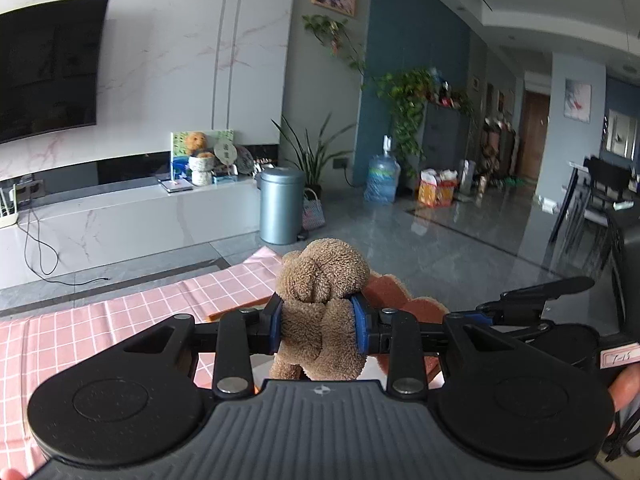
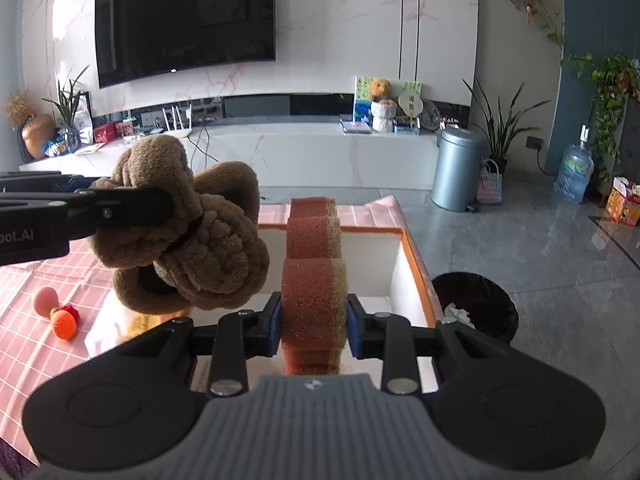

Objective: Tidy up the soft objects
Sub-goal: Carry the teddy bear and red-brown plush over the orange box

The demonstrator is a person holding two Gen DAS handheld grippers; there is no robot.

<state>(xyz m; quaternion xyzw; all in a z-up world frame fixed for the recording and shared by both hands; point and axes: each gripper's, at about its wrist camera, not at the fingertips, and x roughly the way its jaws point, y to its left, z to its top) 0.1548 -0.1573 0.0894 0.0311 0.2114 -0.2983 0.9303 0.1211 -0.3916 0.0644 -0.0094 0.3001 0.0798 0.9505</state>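
Both of my claws are loaded now, so I judge the task is in the middle. My left gripper (image 1: 318, 326) is closed on the brown plush knot (image 1: 324, 280), w/ the blue pads pressing its waist from both sides. My right gripper (image 2: 313, 322) is closed on the orange sponge (image 2: 314, 268), squeezed at its lower lump, and the rest of the sponge stands up ahead of the fingers.

I take the white box (image 2: 404, 276) w/ the orange rim as landmark. The sponge hangs above the box opening, near its middle. The plush knot is held in the air above the left side of the box, just beside the sponge, approx. at the same height; I cannot tell if they touch. Inside the box, at its left part, sth yellowish lies already, but it is too hidden to name.

Left of the box, on the pink checked cloth (image 2: 24, 280), two small things wait: a pink egg-shaped puff (image 2: 45, 299) and an orange knitted toy (image 2: 65, 322), close together. So what is left, I think: release both held items into the box, then fetch these two.
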